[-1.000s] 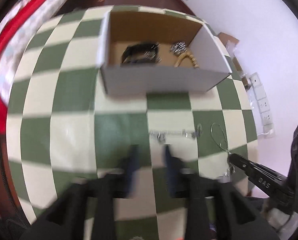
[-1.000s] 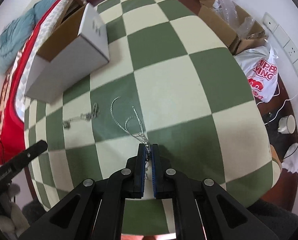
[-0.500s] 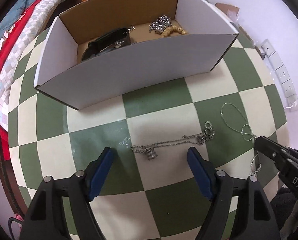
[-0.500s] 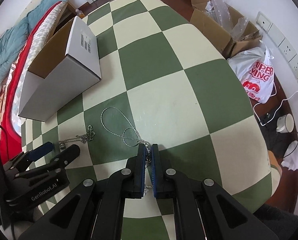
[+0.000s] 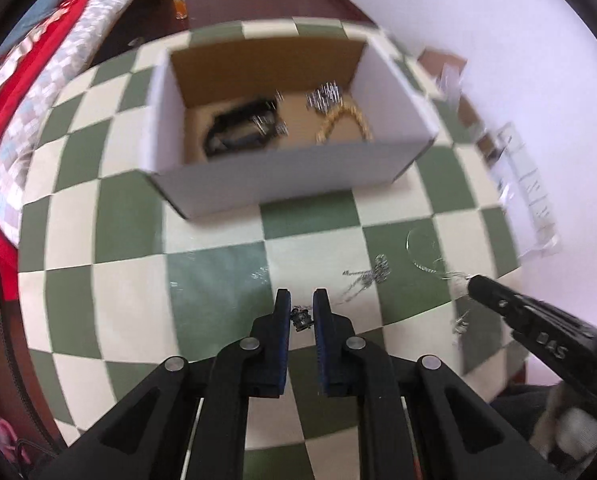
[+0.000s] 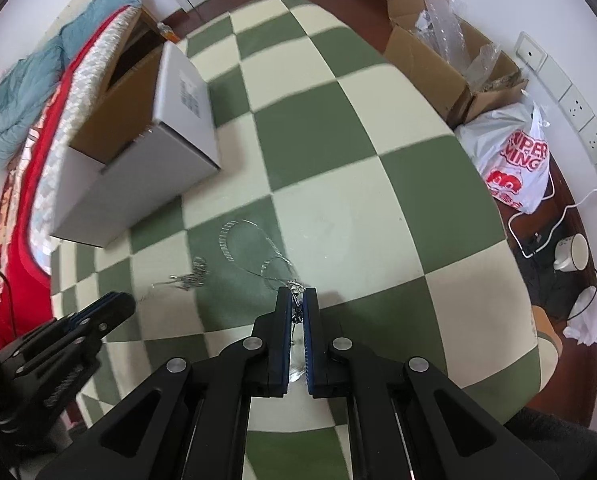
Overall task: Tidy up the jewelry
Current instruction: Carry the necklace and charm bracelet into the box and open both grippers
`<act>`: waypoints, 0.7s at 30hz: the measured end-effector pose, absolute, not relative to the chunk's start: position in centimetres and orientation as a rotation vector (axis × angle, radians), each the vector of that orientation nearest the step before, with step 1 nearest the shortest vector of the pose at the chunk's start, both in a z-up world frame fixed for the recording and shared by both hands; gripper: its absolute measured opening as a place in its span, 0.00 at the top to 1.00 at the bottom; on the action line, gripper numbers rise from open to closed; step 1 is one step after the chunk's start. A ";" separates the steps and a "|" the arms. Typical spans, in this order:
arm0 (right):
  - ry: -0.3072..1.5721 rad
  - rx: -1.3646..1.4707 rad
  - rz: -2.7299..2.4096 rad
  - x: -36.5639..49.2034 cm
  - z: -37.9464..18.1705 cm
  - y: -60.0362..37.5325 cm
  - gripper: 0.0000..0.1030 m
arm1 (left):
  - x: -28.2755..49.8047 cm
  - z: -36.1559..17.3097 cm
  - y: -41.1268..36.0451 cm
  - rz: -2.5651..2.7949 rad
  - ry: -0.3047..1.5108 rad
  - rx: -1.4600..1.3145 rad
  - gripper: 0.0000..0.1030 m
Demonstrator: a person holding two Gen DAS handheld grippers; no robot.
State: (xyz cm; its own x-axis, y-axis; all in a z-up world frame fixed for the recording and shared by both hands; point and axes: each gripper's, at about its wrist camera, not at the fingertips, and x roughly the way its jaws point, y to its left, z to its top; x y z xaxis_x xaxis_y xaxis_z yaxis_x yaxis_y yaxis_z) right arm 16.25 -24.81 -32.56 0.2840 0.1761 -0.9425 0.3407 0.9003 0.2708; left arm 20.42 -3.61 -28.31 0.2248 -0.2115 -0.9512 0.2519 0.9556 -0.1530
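Observation:
A white cardboard box [image 5: 282, 178] stands on the green-and-cream checkered table [image 5: 130, 304]; it also shows in the right wrist view [image 6: 138, 184]. Inside lie a black band [image 5: 238, 132], a silver chain [image 5: 324, 98] and a beaded bracelet [image 5: 344, 124]. My left gripper [image 5: 302, 308] is shut on one end of a silver chain bracelet [image 5: 362, 278], whose clasp [image 5: 302, 318] sits between the fingers. My right gripper [image 6: 297, 300] is shut on a thin silver necklace [image 6: 254, 248] that trails in loops on the table.
A bed with a red cover [image 5: 26, 64] runs along the left. Right of the table, on the floor, stand an open cardboard box [image 6: 446, 60], a white plastic bag [image 6: 514, 168], a cable and white cups [image 6: 570, 252]. Wall sockets [image 6: 566, 92] line the right wall.
My left gripper, wide open over the bracelet half a second ago, has closed on its clasp end and pulled back from the box. My right gripper keeps its hold on the necklace.

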 end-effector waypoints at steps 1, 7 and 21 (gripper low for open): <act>1.279 0.468 -0.109 16.3 -31.9 -24.7 0.95 | 20.4 -27.4 -3.0 -0.321 1.292 0.021 0.92; 1.212 0.466 -0.067 16.6 -28.2 -24.0 0.95 | 21.2 -22.3 -0.6 -0.338 1.222 -0.042 0.92; 1.103 0.431 0.063 18.7 -19.5 -21.4 0.95 | 22.4 -14.2 0.3 -0.387 1.103 -0.066 0.92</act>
State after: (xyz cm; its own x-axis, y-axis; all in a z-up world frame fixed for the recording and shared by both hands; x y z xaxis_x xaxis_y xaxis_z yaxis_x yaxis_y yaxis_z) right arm 18.72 -21.38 -19.54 0.4579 0.2603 -0.8500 0.1622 0.9156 0.3678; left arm 22.38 0.26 -14.17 0.3912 -0.3370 -0.8564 0.2721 0.9313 -0.2422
